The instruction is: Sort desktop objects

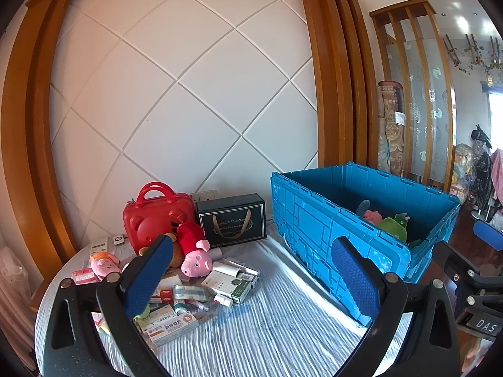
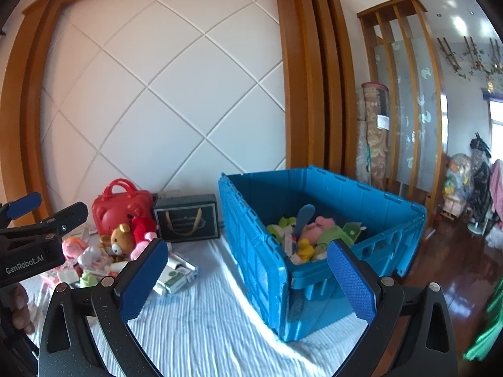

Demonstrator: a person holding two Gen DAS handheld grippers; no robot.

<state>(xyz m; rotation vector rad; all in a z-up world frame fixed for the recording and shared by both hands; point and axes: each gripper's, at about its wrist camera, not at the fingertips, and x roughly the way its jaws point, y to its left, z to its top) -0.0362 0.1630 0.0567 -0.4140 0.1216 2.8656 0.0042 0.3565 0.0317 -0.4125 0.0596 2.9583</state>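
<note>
the left gripper [image 1: 251,270], its blue pads spread wide and holding nothing, hangs above a table draped in a wrinkled pale cloth [image 1: 267,330]. just below and behind its left pad lies a heap of small items: medicine boxes [image 1: 171,323], a white and green carton [image 1: 231,284], a pink pig toy [image 1: 195,253] in a red top and a smaller pink soft toy [image 1: 102,264]. behind the heap, against the panelled wall, a red case [image 1: 157,215] with a handle stands beside a black gift box [image 1: 232,220]. to the right a blue crate [image 1: 345,235] sits open on the cloth.

the right gripper [image 2: 246,279], likewise spread apart and empty, hovers over the near corner of the crate, where soft toys in pink, green and yellow [image 2: 311,232] are piled. a brown bear toy [image 2: 119,240] shows in the heap on the left. a person's hand [image 2: 20,311] at the left edge holds the other gripper's body.
</note>
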